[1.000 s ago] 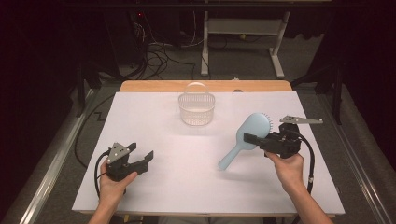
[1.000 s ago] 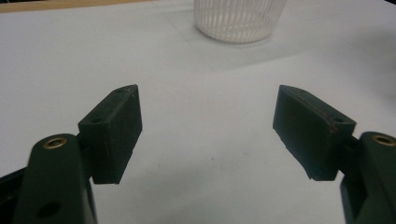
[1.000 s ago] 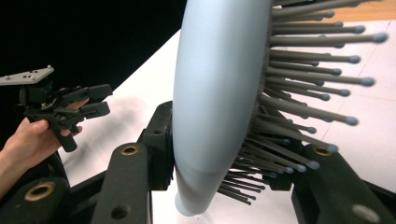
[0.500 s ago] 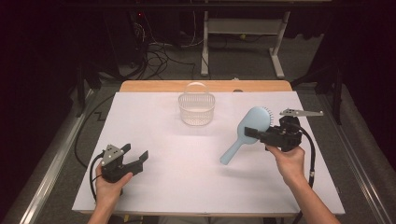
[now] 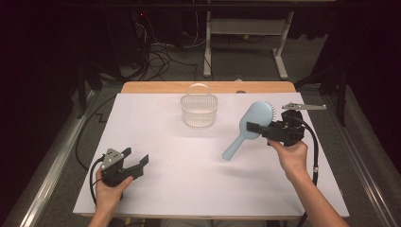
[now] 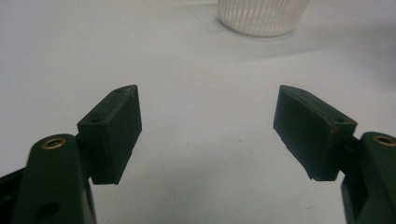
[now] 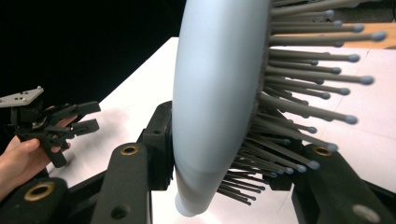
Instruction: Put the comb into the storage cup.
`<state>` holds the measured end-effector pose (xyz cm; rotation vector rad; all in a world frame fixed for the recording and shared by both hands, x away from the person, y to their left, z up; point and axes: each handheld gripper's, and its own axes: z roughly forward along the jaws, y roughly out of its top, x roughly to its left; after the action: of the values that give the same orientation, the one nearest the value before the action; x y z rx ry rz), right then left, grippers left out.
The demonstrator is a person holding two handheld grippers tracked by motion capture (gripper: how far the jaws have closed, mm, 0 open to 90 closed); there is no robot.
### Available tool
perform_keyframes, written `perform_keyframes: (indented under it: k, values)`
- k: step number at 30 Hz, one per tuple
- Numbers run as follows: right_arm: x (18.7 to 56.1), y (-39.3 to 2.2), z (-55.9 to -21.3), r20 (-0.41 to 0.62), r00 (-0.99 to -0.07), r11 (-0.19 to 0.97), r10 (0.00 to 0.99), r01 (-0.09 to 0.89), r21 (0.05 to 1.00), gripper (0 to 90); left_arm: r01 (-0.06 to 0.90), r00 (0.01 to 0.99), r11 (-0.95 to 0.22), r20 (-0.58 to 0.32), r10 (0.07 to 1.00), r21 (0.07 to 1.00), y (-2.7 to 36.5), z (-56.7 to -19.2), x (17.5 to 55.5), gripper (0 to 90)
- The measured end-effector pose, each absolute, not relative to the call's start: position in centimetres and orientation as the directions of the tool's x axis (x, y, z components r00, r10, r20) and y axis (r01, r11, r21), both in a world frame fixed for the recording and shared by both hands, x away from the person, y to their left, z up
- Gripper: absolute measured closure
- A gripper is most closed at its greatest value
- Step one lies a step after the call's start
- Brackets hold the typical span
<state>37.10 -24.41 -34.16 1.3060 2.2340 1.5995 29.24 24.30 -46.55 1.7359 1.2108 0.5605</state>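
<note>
A white desk (image 5: 189,189) spans the middle of the high view, with a clear ribbed basket (image 5: 199,109) at upper centre, standing apart from everything else. Right of centre, a pale blue hairbrush (image 5: 248,128) hangs above the desk, handle slanting toward lower left, dark-tipped bristles on its oval head. The right claw (image 5: 255,128) clamps that head. At lower left, the left claw (image 5: 134,158) gapes wide, holding nothing.
</note>
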Motion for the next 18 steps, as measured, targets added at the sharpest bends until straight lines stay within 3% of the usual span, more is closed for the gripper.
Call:
perform_keyframes:
  k: [18]
  values:
    - [39.1, -23.8, -33.0, 0.377, -0.616, 0.066, 0.692, 0.574, 0.816, 54.9, 0.494, 0.42, -0.099, -0.138, 0.897, 0.864, 24.1, -46.9, 29.3, 24.5]
